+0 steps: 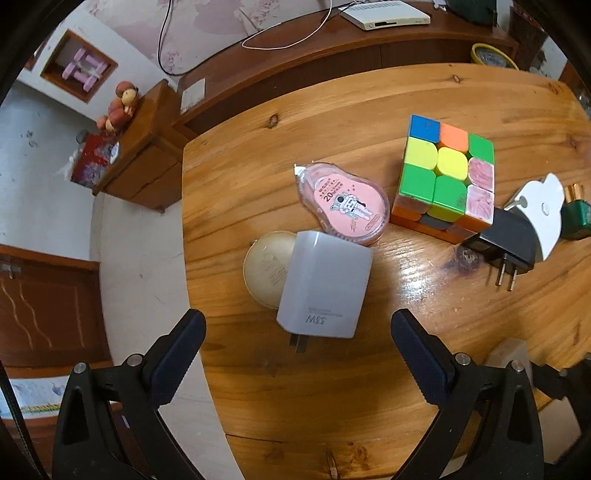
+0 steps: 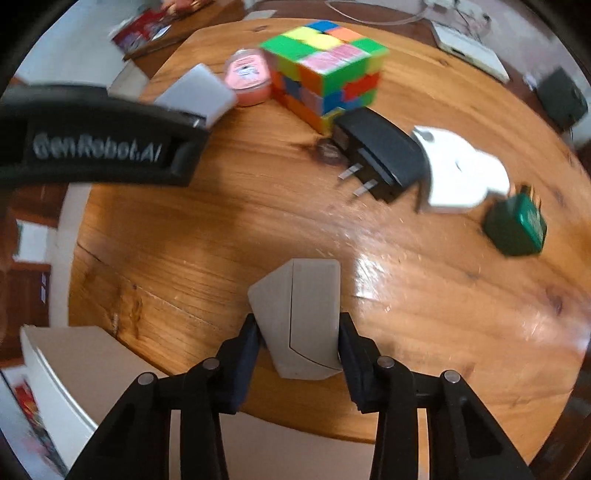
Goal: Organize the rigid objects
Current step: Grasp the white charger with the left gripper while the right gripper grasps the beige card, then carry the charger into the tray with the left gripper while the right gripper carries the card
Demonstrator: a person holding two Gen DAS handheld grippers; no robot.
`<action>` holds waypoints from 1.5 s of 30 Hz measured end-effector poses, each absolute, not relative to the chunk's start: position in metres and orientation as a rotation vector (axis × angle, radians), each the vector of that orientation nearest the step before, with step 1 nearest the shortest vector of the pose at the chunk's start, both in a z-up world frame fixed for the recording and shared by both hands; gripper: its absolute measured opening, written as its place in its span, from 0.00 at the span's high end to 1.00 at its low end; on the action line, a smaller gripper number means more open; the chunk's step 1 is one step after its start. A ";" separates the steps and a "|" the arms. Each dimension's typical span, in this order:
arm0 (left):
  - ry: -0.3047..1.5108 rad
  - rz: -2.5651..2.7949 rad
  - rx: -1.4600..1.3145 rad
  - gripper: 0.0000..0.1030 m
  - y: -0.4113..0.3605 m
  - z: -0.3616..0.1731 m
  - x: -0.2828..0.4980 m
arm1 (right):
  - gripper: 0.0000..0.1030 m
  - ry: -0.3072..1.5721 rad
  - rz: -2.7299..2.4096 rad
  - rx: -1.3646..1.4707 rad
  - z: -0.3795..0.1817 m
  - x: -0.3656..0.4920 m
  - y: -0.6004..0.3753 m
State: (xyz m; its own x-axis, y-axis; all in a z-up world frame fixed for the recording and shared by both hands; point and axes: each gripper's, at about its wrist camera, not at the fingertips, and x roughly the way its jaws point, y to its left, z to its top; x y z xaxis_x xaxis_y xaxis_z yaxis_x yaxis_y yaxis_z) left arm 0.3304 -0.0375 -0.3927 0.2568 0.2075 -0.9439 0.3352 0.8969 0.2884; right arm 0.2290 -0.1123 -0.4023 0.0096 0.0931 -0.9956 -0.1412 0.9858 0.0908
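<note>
On the round wooden table (image 1: pixel 369 99) lie a white 33W charger (image 1: pixel 325 284), a pink correction-tape case (image 1: pixel 343 203), a round beige compact (image 1: pixel 264 273) partly under the charger, a colour cube (image 1: pixel 447 177), a black plug adapter (image 1: pixel 506 240), a white flat piece (image 1: pixel 539 214) and a green box (image 1: pixel 574 219). My left gripper (image 1: pixel 297 354) is open just short of the white charger. My right gripper (image 2: pixel 299 343) is shut on a grey angular block (image 2: pixel 299 317), held over the table's near side. The cube (image 2: pixel 325 70), black adapter (image 2: pixel 380 151) and green box (image 2: pixel 517 225) lie beyond it.
A wooden cabinet (image 1: pixel 144 151) with toys stands left of the table. A dark sideboard (image 1: pixel 332 51) with a white device (image 1: pixel 386 14) and cables runs behind. A white box (image 2: pixel 62 373) stands off the table's near-left edge. The left gripper's body (image 2: pixel 96 144) crosses the right wrist view.
</note>
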 end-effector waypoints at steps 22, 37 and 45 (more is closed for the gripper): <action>1.310 -0.077 0.581 0.48 -0.052 -0.418 0.330 | 0.60 1.561 0.145 0.109 -0.401 0.199 -0.144; 1.228 -0.154 0.483 0.51 -0.045 -0.348 0.288 | 0.60 1.451 0.145 0.136 -0.362 0.179 -0.145; 1.142 -0.211 0.435 0.51 -0.036 -0.291 0.251 | 0.60 1.363 0.132 0.146 -0.313 0.171 -0.145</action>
